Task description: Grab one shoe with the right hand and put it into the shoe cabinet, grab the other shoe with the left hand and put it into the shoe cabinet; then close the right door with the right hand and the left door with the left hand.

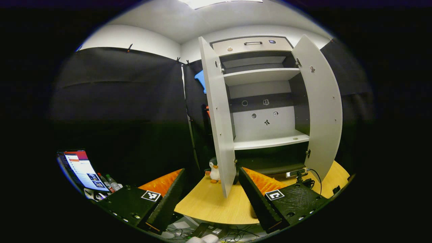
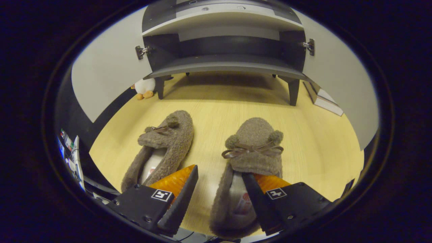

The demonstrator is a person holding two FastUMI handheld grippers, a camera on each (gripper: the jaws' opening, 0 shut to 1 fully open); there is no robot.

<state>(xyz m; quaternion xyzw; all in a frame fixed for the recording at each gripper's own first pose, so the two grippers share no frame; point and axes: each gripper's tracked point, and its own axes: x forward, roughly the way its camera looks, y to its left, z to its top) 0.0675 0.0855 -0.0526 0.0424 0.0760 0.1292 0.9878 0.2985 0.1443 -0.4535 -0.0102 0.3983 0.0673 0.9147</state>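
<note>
Two fuzzy brown slippers with bows lie side by side on the wooden surface: the left slipper [image 2: 165, 145] and the right slipper [image 2: 253, 152]. My right gripper [image 2: 219, 172] is low over the right slipper's heel end and open. One finger is between the two slippers, the other over that slipper's opening, so its left side wall lies between them. The shoe cabinet [image 1: 266, 101] stands ahead with its left door [image 1: 219, 118] and right door [image 1: 320, 111] swung wide. My left gripper [image 1: 212, 173] hangs open in front of it, holding nothing.
A penguin toy [image 1: 213, 170] stands by the left door's foot. A small device with a cable [image 1: 297, 173] sits under the cabinet front. Books [image 2: 324, 98] lie by the right door. A lit screen [image 1: 81, 170] and bottles [image 1: 109, 182] are at the far left.
</note>
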